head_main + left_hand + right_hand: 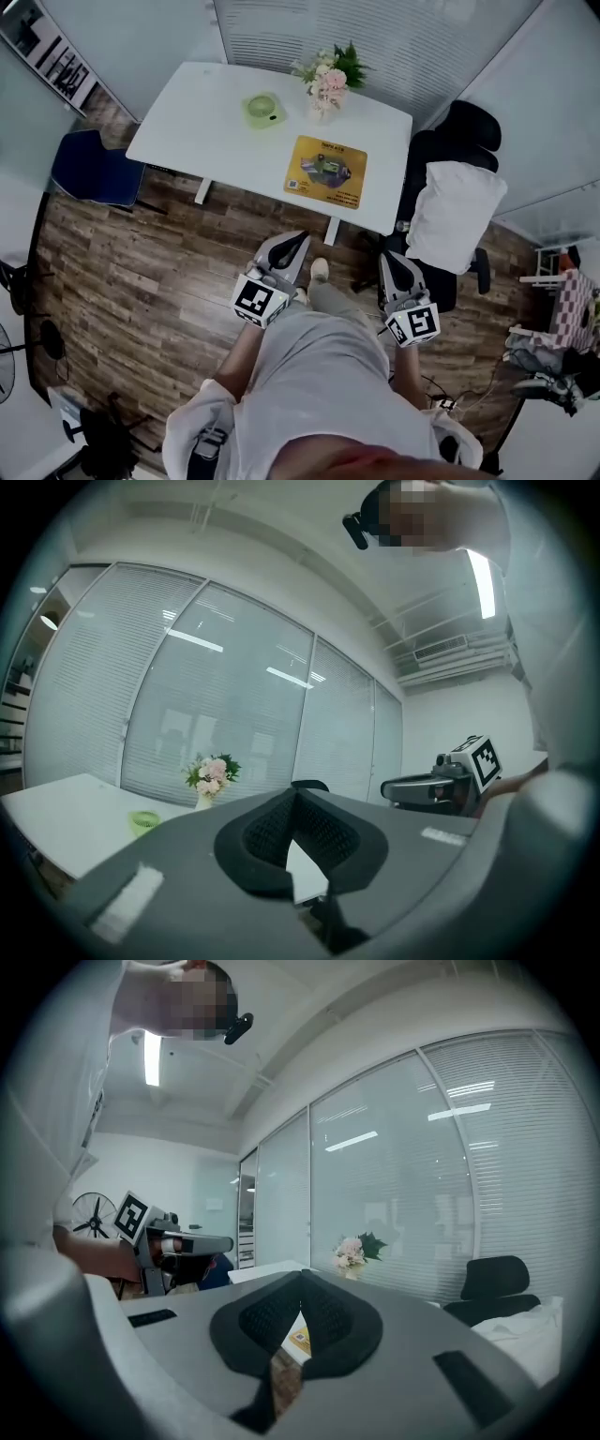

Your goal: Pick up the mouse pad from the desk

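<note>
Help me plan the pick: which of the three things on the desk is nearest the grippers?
The yellow mouse pad, flat near the front edge of the desk; the green object and the flowers sit farther back.

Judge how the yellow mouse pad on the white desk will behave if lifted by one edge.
The mouse pad lies flat and looks thin, so it probably droops when held by one edge. It is likely light for its area. Flush on the desk, its edge may be hard to get under.
</note>
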Demonstrator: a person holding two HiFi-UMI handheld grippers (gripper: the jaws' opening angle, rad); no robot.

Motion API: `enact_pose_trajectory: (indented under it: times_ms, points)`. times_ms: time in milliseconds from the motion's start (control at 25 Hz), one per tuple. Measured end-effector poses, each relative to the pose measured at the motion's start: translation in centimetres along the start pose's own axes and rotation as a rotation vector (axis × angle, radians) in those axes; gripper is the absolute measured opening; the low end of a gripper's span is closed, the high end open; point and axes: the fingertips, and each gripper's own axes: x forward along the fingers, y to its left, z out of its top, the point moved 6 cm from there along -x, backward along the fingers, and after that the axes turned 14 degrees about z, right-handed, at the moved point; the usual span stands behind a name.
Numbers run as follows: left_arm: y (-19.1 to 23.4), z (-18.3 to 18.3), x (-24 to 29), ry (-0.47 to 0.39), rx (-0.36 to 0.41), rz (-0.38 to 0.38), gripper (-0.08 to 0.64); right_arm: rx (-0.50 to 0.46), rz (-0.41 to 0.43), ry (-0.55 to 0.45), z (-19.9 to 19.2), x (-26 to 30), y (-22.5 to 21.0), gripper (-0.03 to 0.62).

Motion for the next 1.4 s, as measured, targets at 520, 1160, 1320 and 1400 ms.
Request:
enact_pose_trajectory:
  times_ms: [520,1160,1320,1400]
  points:
    - [5.4,-0.5,10.3,0.073,0.035,0.104,-0.014,-0.011,0.065,0.005,-1.0,9.9,-12.7,-0.002]
    - [7.9,-0.3,20.8,0.090,0.043,0.143,-0.014,0.078,-0.009,0.236,-10.4,17.5,-26.0,0.054]
    - [9.0,-0.2,21.7,0.104,0.041,0.145,-0.014,0.104,-0.015,0.335,-14.3,20.6,-28.3,0.076]
    - [9.4,-0.4,22.1,0.111,0.031,0.145,-0.014,0.115,-0.012,0.396,-16.5,22.3,-29.3,0.097]
